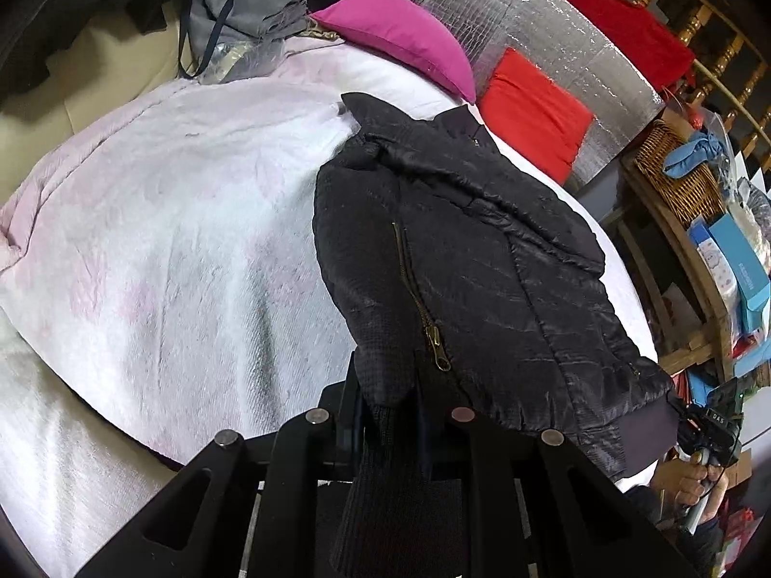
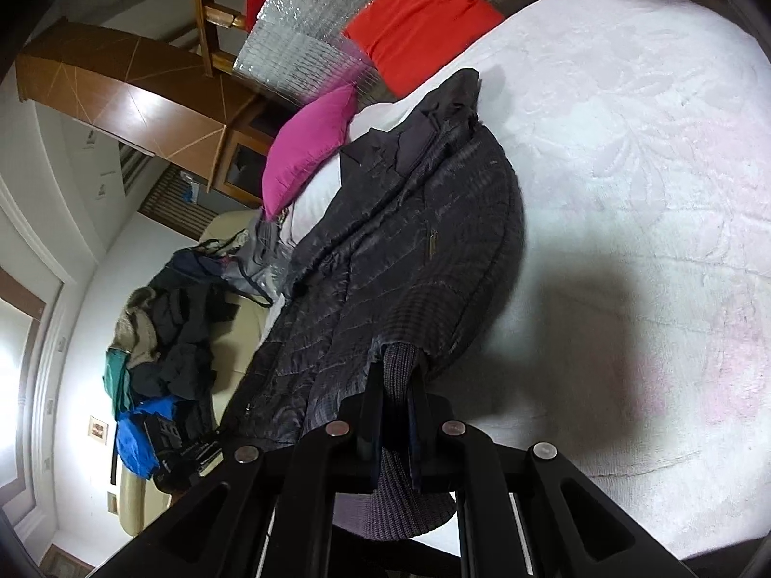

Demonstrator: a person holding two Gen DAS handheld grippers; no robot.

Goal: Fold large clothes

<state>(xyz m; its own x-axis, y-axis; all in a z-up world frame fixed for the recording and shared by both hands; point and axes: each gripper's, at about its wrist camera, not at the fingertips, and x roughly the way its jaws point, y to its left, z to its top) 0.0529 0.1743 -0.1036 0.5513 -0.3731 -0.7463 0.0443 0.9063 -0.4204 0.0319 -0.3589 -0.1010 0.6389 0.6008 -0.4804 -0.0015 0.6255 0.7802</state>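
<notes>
While both pairs of fingers are pinched nearly closed on knitted ribbing at the jacket's bottom edge, the whole garment runs away from them toward the pillows. The left gripper (image 1: 388,409) clamps a ribbed cuff or hem piece close to the brass zipper pull (image 1: 441,361), and the right gripper (image 2: 395,409) clamps a similar ribbed section at the other end of that near edge; in the left wrist view the right gripper and the hand (image 1: 694,481) carrying it show at the hem's far right corner. From these two grips the black quilted jacket (image 1: 482,250) stretches with its long axis pointing straight ahead, collar farthest away, close to the magenta pillow (image 1: 405,33) and the red cushion (image 1: 530,111). It lies mostly on the white bed cover (image 1: 168,202), which is bare to its left in the left wrist view. Judging from this, the fold likely means carrying the held hem forward along that axis toward the collar; both hands sit equally near the hem, so neither leads.
</notes>
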